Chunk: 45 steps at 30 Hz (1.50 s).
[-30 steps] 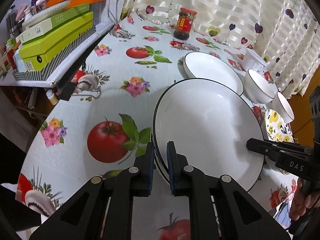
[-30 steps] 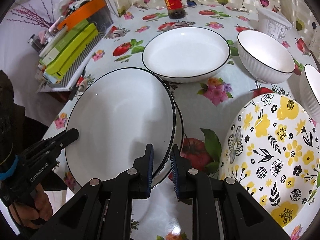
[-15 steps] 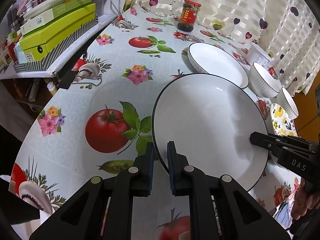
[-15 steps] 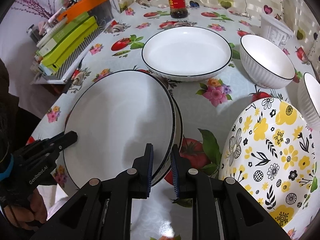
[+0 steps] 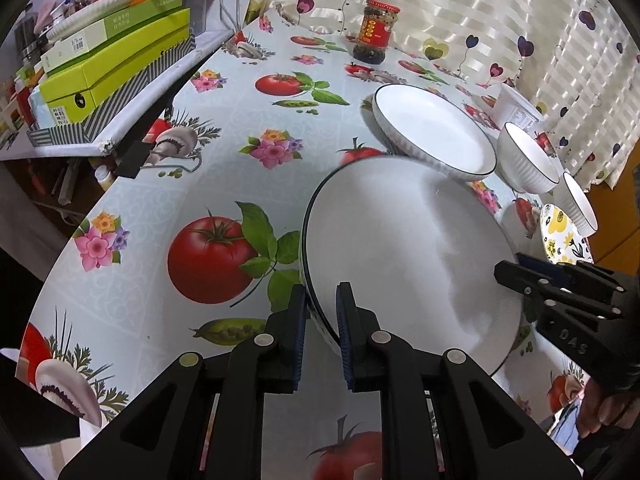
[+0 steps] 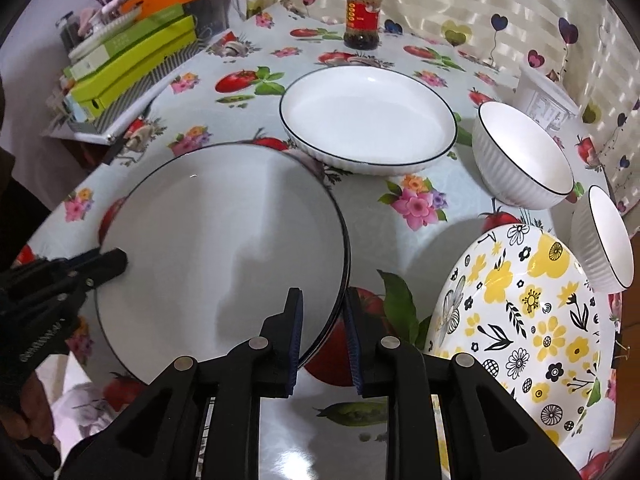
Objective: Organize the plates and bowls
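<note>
I have the large white black-rimmed plate [image 5: 408,248] sitting on a second plate like it, whose rim [image 6: 347,264] peeks out beneath, on the bench covered by a tomato-print oilcloth [image 5: 224,168], just in front of the shallow white ribbed dish [image 6: 368,120]. My left tool [image 5: 321,312] straddles the near-left rim and my right tool [image 6: 323,316] the near-right rim; both sets of jaws have just been opening, now narrow with the rim between them and the pads seemingly easing off. I judge this the release after stacking, so I would finish well by opening both sides evenly, checking the upper plate sits centred, then drawing each tool straight back off the rim without tipping it. Counting from the dish outward: one dish, two black-rimmed plates, two white ribbed bowls, the nearer [image 6: 524,160] and the farther [image 6: 604,236] to its right, one yellow-flowered plate [image 6: 520,320] right of the stack, and one red-lidded jar [image 6: 362,16] behind the dish.
</note>
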### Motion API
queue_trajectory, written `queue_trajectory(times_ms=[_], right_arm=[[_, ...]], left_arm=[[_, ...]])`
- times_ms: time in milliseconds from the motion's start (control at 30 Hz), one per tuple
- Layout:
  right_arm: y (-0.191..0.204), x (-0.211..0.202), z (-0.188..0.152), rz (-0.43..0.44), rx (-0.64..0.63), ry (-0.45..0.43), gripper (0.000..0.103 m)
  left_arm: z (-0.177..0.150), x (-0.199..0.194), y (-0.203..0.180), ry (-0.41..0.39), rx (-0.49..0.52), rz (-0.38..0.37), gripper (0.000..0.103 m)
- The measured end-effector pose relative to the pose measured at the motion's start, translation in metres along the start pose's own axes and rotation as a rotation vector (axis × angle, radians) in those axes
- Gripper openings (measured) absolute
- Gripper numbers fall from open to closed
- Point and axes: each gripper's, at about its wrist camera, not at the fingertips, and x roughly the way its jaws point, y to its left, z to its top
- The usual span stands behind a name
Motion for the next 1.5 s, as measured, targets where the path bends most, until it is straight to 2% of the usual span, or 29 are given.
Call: queue_trajectory(times_ms=[167,367,600,900,1100,1167,1200,1233,1500], right_arm=[[0.002,0.0,0.0,-0.011,-0.018,-0.019,0.02],[-0.004,-0.001,0.0,0.025,0.005,-0.034,0.02],[-0.012,-0.009,-0.002,0.048,0.043,-0.067,0.02],[-0.025,-0.025,0.007,0.108,0.089,-0.109,0.021],[-0.038,-0.035,0.015,0.162,0.127,-0.145,0.033],[-0.044,-0.036,0.019,0.165,0.147,-0.15,0.04],[-0.047,-0.036,0.021,0.166,0.161,-0.151,0.048],[-0.05,-0.036,0.022,0.166,0.172,-0.151,0.051],[-0.065,-0.033,0.038,0.169,0.196,-0.152,0.055]], left_arm=[[0.001,0.001,0.001,-0.005,0.006,0.005,0.016],[0.0,0.003,0.002,-0.037,0.014,0.008,0.016],[0.004,-0.002,0.01,-0.07,-0.023,-0.002,0.016],[0.017,-0.02,0.007,-0.107,-0.011,-0.049,0.016],[0.033,-0.025,0.001,-0.122,0.011,-0.082,0.016],[0.039,-0.024,-0.001,-0.12,0.014,-0.092,0.016],[0.041,-0.023,-0.002,-0.119,0.016,-0.098,0.016],[0.044,-0.023,-0.004,-0.119,0.021,-0.107,0.016],[0.07,-0.015,-0.015,-0.119,0.047,-0.159,0.016]])
